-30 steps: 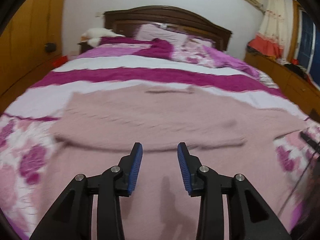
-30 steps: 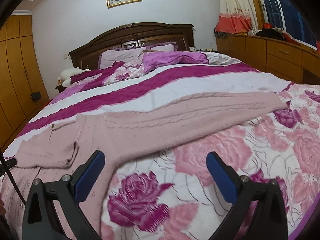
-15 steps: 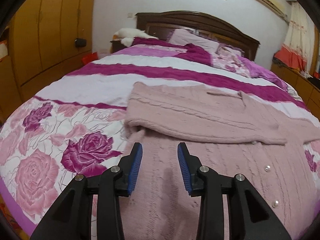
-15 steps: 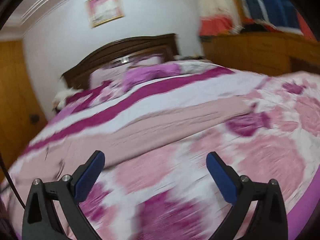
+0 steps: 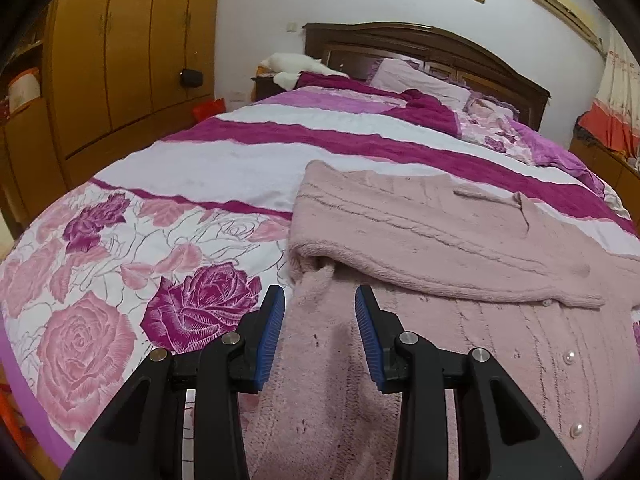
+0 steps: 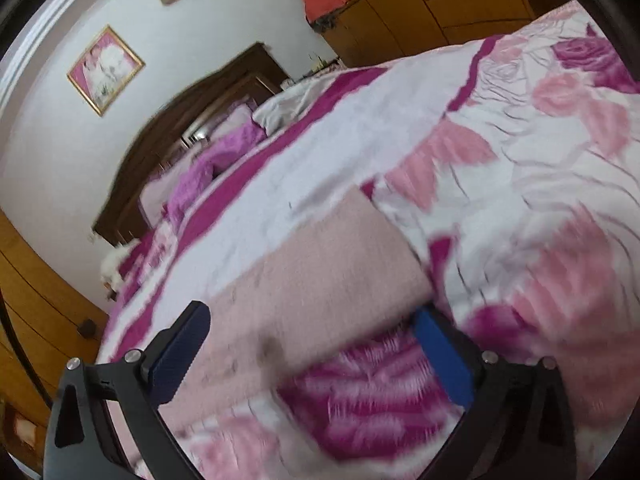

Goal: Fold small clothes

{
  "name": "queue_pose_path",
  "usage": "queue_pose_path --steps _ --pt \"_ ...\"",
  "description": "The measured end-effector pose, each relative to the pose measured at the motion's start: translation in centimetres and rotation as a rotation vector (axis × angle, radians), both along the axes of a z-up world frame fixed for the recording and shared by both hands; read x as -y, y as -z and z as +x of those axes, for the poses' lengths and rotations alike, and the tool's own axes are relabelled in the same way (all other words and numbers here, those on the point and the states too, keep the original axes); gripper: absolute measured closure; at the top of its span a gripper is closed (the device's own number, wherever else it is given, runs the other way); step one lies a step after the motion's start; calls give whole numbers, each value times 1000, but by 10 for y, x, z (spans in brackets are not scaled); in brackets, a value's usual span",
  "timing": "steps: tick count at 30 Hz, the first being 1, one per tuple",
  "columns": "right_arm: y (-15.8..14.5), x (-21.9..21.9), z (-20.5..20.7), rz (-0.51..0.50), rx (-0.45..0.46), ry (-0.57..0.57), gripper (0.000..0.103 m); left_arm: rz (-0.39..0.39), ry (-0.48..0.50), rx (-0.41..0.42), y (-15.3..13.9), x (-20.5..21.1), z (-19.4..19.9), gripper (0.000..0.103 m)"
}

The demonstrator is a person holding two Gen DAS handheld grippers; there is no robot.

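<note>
A pale pink knitted cardigan (image 5: 420, 240) lies on the bed, its left sleeve folded across the body and pearl buttons down the front. My left gripper (image 5: 320, 332) is open just above the cardigan's left side edge, with fabric between its blue pads but not gripped. In the blurred, tilted right wrist view the cardigan's other sleeve (image 6: 320, 276) stretches out flat. My right gripper (image 6: 312, 356) is wide open, low over that sleeve near its cuff end, one pad on either side of it.
The bed has a rose-patterned, magenta-striped cover (image 5: 140, 280). Pillows and a dark wooden headboard (image 5: 440, 52) are at the far end. Wooden wardrobes (image 5: 120, 60) stand on the left, and a low wooden cabinet (image 6: 440, 12) on the right.
My left gripper has swung left to the cardigan's left edge. My right gripper has moved right along the outstretched sleeve toward its cuff, dropped low and tilted. Both stayed open.
</note>
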State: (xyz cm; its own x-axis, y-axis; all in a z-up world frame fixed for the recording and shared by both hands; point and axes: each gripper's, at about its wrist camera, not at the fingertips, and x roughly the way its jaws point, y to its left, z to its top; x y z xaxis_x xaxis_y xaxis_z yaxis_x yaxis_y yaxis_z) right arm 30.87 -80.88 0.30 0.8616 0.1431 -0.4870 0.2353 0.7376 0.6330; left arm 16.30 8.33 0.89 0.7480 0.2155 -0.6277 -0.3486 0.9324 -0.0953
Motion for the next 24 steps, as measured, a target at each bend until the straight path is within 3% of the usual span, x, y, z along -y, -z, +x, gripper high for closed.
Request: queue_pose_path --steps 5,7,9,11,17,20,21,24 --pt "7 3 3 34 96 7 1 -12 -13 8 -1 -3 -3 90" --pt "11 4 -6 40 118 29 11 -9 -10 12 -1 -2 -3 90" --pt "15 8 -9 76 116 69 28 -8 -5 9 -1 0 -2 90" --pt "18 9 -11 89 112 89 36 -4 -4 8 -1 2 -2 90" --pt "14 -4 -3 -2 17 134 46 2 5 13 -2 6 -3 90" --pt "15 -3 -2 -11 -20 166 64 -10 15 21 -4 5 -4 90" --pt "16 0 -3 1 -27 178 75 -8 12 23 -4 5 -5 90" --pt "14 6 -6 20 -39 197 95 -9 3 32 -6 1 -7 90"
